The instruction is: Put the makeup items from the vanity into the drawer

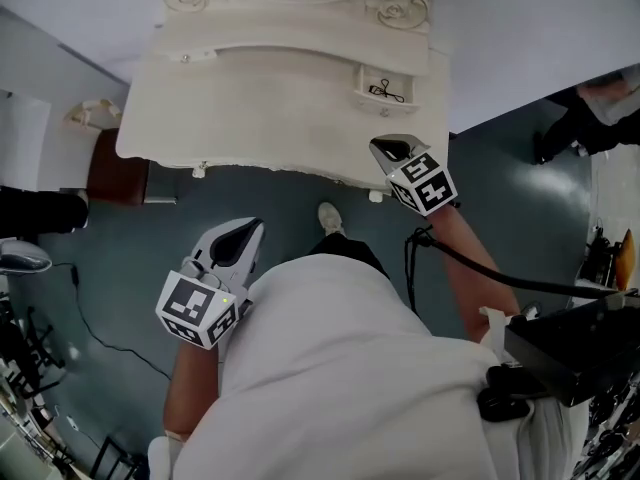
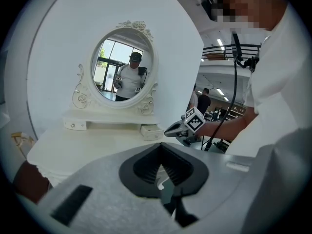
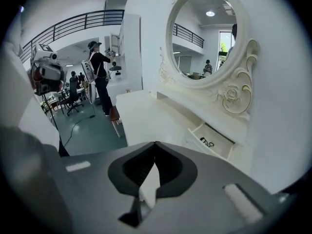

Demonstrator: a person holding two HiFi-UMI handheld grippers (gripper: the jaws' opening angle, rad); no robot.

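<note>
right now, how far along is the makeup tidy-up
Seemingly almost done: a small black item lies in the open white drawer, and the cream vanity top shows nothing else. The left tongs and right tongs are shut, empty. Left: closing the drawer.

Head view overhead; gripper views toward shared vanity (image 1: pixel 280 108).

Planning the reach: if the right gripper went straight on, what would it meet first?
The right gripper would probably meet the bare vanity top just left of the open drawer; depth is unclear.
</note>
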